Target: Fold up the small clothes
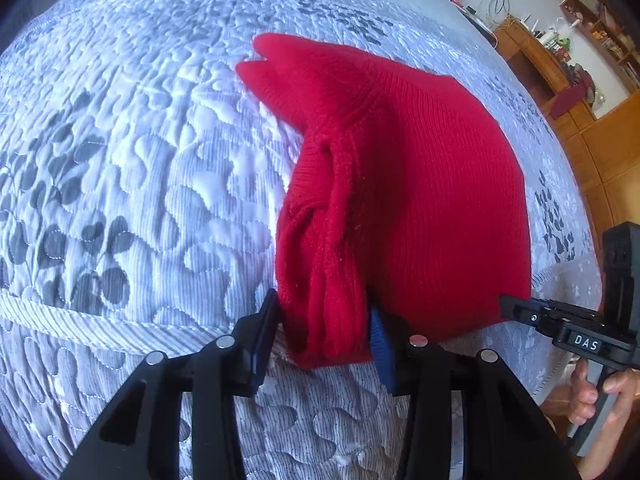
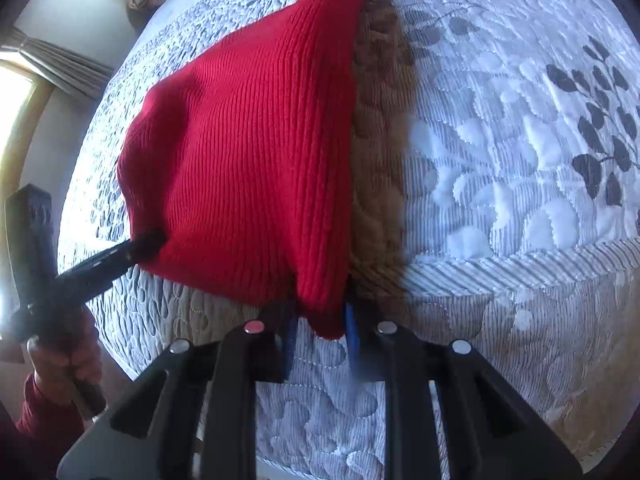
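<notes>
Red knit garment (image 1: 400,200) hung stretched between my two grippers above the quilted bedspread (image 1: 120,180), near its front edge, with the far end (two pointed bits, maybe sleeve ends) trailing on the quilt. I judged it was lifted that way so the doubled cloth would hang even before the next fold was laid down. My left gripper (image 1: 324,336) had its jaws closed most of the way on a bunched, rolled corner, the blue pads (image 1: 378,340) pressing the knit from either side. My right gripper (image 2: 320,328) pinched the other near corner just as tightly, and the fabric ran taut between them. Both tools pointed forward and slightly down over the bed. My right hand (image 1: 600,392) showed wrapped round its handle, low beside the bedspread's edge.
</notes>
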`<state>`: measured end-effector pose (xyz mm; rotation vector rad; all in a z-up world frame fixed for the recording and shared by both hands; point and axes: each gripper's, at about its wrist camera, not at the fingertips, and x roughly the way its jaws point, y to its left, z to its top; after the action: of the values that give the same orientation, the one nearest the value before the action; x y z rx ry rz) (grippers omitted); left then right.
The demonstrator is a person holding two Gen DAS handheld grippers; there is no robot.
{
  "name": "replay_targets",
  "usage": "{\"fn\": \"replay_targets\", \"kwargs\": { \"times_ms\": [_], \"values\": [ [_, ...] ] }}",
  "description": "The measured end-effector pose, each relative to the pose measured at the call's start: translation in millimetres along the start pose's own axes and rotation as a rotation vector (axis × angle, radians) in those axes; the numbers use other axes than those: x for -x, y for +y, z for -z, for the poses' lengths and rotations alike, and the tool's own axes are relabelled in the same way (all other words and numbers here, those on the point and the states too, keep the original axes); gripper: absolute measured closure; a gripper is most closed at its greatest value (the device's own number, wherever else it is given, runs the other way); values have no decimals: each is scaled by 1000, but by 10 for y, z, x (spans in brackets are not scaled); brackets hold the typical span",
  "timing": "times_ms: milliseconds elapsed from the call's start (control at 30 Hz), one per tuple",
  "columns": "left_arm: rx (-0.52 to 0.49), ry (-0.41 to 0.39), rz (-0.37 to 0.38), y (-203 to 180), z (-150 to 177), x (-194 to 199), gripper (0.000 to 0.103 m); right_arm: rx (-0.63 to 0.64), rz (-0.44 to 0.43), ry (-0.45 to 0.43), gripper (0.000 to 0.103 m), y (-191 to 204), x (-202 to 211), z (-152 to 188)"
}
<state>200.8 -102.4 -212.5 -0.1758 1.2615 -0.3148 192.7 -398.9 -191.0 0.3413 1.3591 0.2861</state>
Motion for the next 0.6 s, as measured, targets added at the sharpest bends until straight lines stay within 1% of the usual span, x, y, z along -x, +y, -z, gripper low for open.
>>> {"fn": "replay_targets", "kwargs": {
  "times_ms": [33,100,133,167,233,300,367,467,533,600],
  "values": [
    [0,0,-4,-7,10,25,58,3,3,-10,77,13,28,4],
    [6,-5,-17,-27,44,109,58,15,34,-43,50,33,152,78],
    [9,-11,-24,-33,72,170,56,19,51,-54,46,44,207,142],
    [7,-19,-36,-49,106,246,53,22,70,-67,44,74,257,180],
    [-11,-35,-80,-88,174,371,45,21,118,-102,43,122,406,325],
    [-29,-69,-110,-126,238,511,39,25,154,-127,33,198,486,385],
    [-33,-104,-131,-167,299,639,26,42,199,-148,32,287,581,510],
    [-37,-155,-159,-183,401,863,21,46,224,-158,28,376,658,627],
    [-44,-167,-200,-193,457,982,17,46,234,-168,24,416,741,722],
    [-52,-166,-219,-214,510,1078,16,55,261,-179,16,528,781,771]
  ]
}}
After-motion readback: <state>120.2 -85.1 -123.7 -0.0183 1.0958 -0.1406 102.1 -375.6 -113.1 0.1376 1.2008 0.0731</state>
